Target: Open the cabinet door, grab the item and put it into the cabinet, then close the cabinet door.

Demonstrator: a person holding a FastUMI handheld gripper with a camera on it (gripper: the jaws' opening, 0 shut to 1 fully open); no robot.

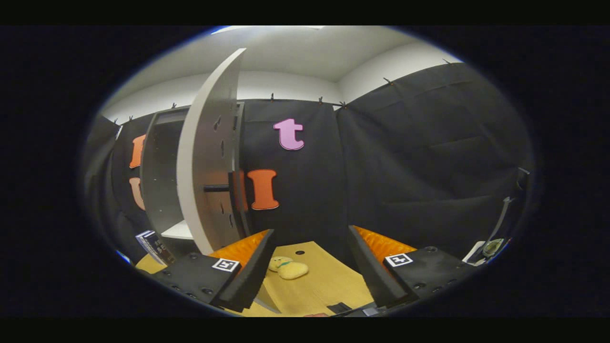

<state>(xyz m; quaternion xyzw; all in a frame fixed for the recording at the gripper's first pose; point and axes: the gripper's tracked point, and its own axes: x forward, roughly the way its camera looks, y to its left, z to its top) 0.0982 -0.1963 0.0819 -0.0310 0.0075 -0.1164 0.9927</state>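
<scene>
Cabinet door (209,157) standing open, seen edge-on beside the left finger. Gripper (312,247) spread wide, holding nothing. Small yellow plush toy (288,269) lying on the wooden table (329,286), between the fingers and just ahead. Best approached low, centred over the toy, closing gently.

Wooden table (329,286) with a small dark hole (299,252), dark box (155,245) at its left corner.
</scene>
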